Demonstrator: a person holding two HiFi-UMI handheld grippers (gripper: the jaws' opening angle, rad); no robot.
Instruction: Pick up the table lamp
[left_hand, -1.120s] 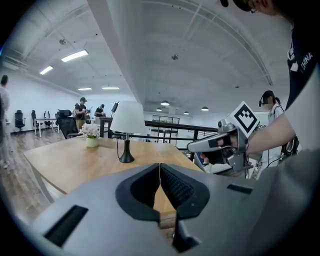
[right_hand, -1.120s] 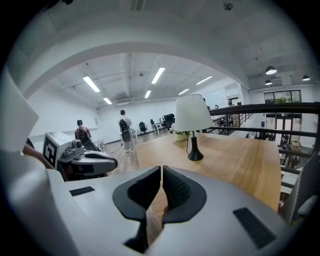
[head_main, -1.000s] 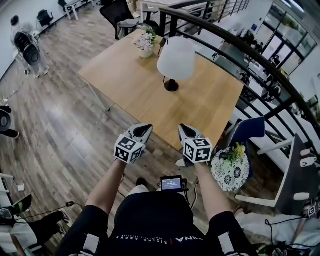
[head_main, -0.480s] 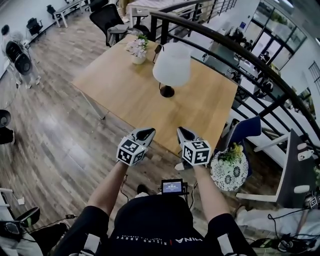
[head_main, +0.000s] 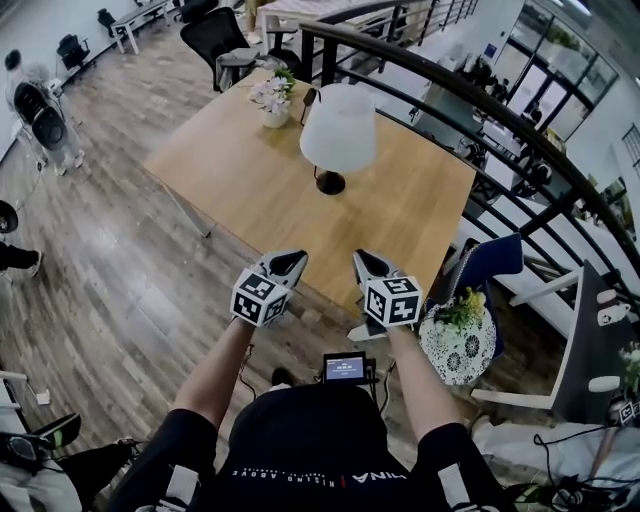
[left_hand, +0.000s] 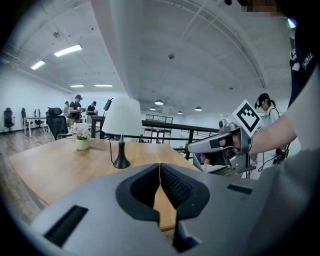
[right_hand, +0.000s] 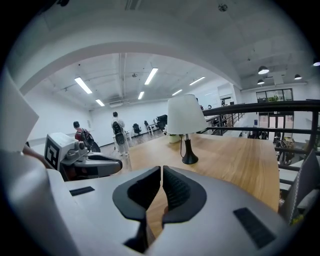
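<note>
The table lamp (head_main: 338, 127) has a white shade and a black base (head_main: 330, 183) and stands upright on the wooden table (head_main: 250, 190), towards its far side. Both grippers hang side by side short of the table's near edge and point at the lamp. My left gripper (head_main: 288, 262) is shut with nothing in it, and so is my right gripper (head_main: 368, 264). In the left gripper view the lamp (left_hand: 121, 120) stands beyond the closed jaws (left_hand: 160, 171), and the right gripper (left_hand: 200, 146) shows alongside. In the right gripper view the lamp (right_hand: 186, 116) is ahead, slightly right of the jaws (right_hand: 162, 176).
A small pot of flowers (head_main: 273, 100) stands on the table behind the lamp. A black railing (head_main: 480, 110) runs along the table's far and right sides. A blue chair (head_main: 497, 260) and a patterned flower pot (head_main: 460, 340) are at the right. A black office chair (head_main: 213, 30) stands beyond.
The head view has drifted, so table and lamp sit slightly further left in the picture. Both grippers stay shut, side by side, short of the table's near edge.
</note>
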